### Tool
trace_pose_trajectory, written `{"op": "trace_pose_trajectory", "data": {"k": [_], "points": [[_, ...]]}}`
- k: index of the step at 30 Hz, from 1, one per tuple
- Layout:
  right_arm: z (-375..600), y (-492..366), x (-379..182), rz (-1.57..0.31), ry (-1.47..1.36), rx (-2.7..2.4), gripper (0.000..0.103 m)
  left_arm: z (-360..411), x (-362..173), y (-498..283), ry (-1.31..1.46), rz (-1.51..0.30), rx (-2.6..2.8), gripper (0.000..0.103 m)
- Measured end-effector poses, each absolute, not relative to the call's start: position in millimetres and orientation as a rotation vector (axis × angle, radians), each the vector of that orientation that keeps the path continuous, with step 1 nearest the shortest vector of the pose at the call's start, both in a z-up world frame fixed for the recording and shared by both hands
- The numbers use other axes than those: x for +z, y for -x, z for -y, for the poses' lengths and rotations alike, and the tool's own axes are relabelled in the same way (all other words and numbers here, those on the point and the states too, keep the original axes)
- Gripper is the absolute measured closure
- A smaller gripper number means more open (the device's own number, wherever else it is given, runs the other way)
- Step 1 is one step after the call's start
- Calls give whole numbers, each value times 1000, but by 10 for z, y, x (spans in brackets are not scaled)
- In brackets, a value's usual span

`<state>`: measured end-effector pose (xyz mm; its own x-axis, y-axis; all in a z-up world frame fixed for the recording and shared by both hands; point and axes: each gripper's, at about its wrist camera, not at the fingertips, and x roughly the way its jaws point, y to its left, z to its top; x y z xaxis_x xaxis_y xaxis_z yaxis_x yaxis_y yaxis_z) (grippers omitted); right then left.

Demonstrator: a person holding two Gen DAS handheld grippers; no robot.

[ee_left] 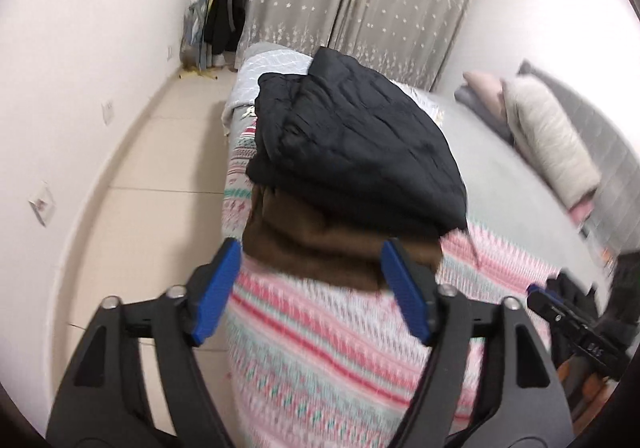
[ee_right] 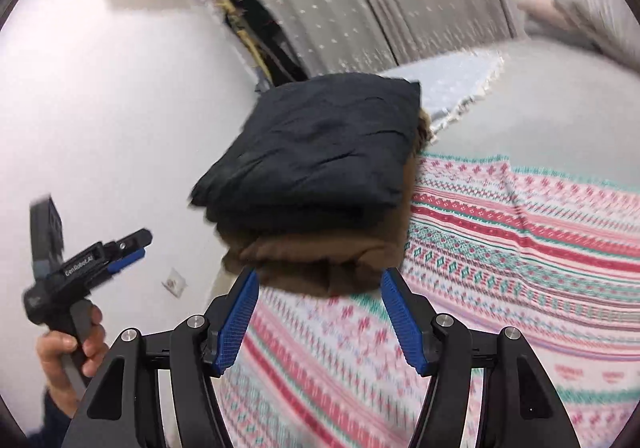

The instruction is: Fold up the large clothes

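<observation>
Jaws spread, both grippers point(ee_left: 310, 288) point(ee_right: 320, 310) face the folded jacket point(ee_left: 356, 152).

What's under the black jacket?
A folded brown garment lies under the black jacket, and the striped blanket is under both. Only the brown edges show; the rest is covered.

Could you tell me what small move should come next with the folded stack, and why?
Probably ease the open right gripper forward under the brown garment: the black jacket already lies folded on it, the stack overhangs the bed edge, and neither the right nor the left gripper holds anything.
</observation>
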<state>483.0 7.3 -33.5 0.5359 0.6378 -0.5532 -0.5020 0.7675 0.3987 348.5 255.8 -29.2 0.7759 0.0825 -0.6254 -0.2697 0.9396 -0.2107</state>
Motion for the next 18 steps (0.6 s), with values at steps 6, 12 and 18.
{"op": "trace_pose_trajectory", "data": {"k": [6,12,18], "points": [[-152,-3976,-170,-630,-67,666,19,-2217,-200,-2817,225,-574,263,1],[-187,-3440,-94,-539,12,593,3,-2107,-296,-2611,198,-549,330,1],[-31,-3274,-75,-541,-66,543,2,-2020,-279,-2493,126,-501,374,1]]}}
